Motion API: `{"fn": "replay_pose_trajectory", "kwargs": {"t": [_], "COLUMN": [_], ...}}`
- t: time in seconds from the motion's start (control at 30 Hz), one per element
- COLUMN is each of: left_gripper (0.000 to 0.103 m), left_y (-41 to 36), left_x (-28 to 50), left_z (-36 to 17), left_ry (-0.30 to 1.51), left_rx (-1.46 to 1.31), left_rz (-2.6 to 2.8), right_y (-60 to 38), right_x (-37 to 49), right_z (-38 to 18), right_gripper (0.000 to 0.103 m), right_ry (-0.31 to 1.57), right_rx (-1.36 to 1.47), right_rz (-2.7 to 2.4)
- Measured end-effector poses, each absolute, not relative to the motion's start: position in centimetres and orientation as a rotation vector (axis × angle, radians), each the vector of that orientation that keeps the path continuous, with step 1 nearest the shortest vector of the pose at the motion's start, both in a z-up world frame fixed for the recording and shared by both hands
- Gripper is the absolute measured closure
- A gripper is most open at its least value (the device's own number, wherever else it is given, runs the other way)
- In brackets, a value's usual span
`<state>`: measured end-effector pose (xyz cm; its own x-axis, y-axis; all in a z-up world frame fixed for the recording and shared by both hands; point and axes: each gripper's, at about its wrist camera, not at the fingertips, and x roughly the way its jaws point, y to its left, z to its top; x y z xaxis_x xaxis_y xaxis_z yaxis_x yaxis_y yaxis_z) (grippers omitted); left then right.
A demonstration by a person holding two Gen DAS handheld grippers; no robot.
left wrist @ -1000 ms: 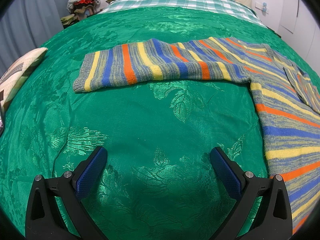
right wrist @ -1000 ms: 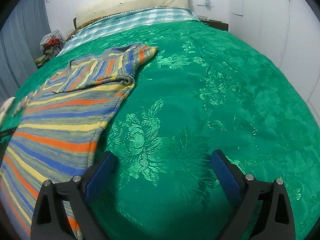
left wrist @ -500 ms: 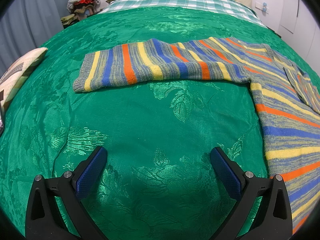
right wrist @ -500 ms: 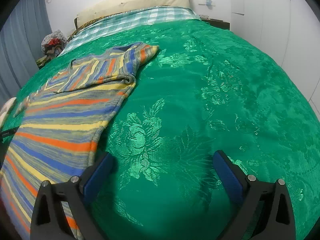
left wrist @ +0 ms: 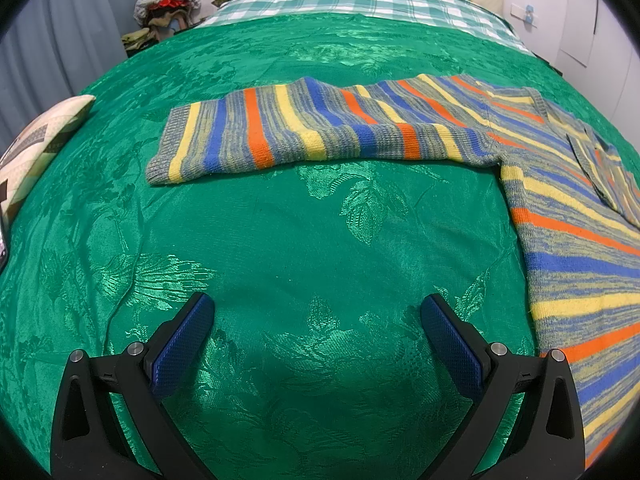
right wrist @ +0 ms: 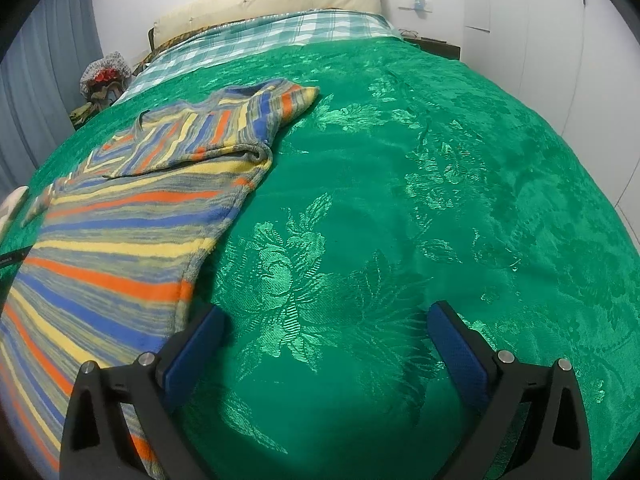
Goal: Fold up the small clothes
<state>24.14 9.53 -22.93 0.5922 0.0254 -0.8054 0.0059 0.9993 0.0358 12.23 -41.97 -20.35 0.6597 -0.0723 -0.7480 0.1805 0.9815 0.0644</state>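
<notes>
One striped sweater (left wrist: 568, 216) flat on green bedspread (left wrist: 304, 240), left sleeve (left wrist: 304, 132) outstretched.

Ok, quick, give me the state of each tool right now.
Left tool: open, holding nothing, over the green bedspread.
Right tool: open, holding nothing, beside the striped sweater.

left tongs (left wrist: 316, 312) agape; right tongs (right wrist: 326, 320) likewise
</notes>
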Motion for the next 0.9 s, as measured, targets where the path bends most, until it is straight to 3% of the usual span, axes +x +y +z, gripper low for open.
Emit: {"fn": "replay_pose_trajectory", "kwargs": {"t": [0.9], "left_gripper": [0.0], "left_y": [9.53], "left_x": [24.14], "left_z": [-22.94], "left_ry": [0.937], "left_rx": [0.036], "left_rz": [0.011], "right_y": [-41.72], "right_x": [12.47], "right_z": [-20.41], "right_gripper": [0.001], "right_ry": [0.849], "right_rx": [0.117], "right_rz": [-0.154]}}
